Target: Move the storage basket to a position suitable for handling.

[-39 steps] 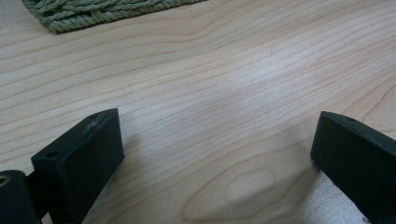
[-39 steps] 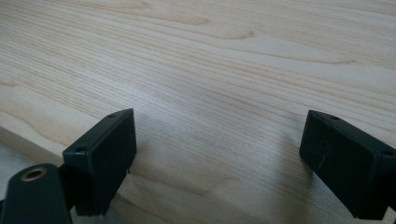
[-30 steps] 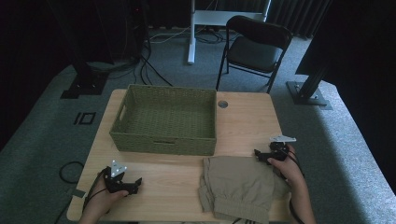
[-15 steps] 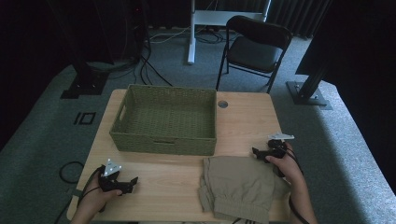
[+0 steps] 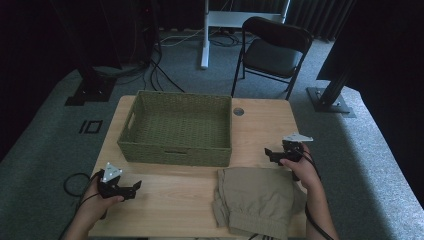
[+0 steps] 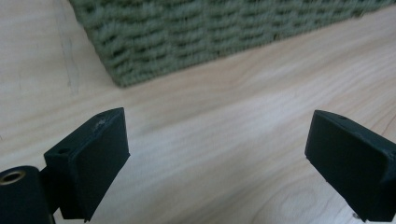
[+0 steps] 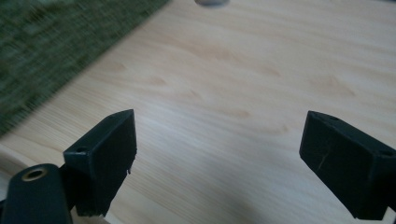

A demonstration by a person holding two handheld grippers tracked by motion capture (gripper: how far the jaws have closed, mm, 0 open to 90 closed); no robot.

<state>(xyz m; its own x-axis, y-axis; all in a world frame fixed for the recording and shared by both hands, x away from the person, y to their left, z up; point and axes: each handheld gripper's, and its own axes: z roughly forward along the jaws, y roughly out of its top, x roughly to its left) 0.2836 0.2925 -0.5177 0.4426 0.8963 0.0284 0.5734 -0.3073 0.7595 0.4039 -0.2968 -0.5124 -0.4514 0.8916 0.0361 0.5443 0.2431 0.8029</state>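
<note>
A light wooden desk with a visible grain stands on grey carpet in a dim room, with dark curtains along the back wall. Beyond the desk's far edge stand a black folding chair, the white foot of a stand and, to either side, black metal bases with cables trailing on the floor. A small round grommet sits in the desk near the middle of its far edge. A woven green basket, empty as far as the high view shows, takes up the far-left part of the desk. The folded khaki garment lies at the near-right corner of the desk, its near hem reaching the near edge. The right gripper, held in the person's right hand, hovers just beyond the garment's far-right corner, close to the desk's right edge, pointing left toward the basket; in the right gripper view its two black jaws stand wide apart over bare wood, with the blurred basket wall at upper left. The left gripper rests near the near-left corner, well apart from the garment and pointing toward it; in the left gripper view its jaws also stand wide apart with nothing between them, a basket corner just ahead.
</note>
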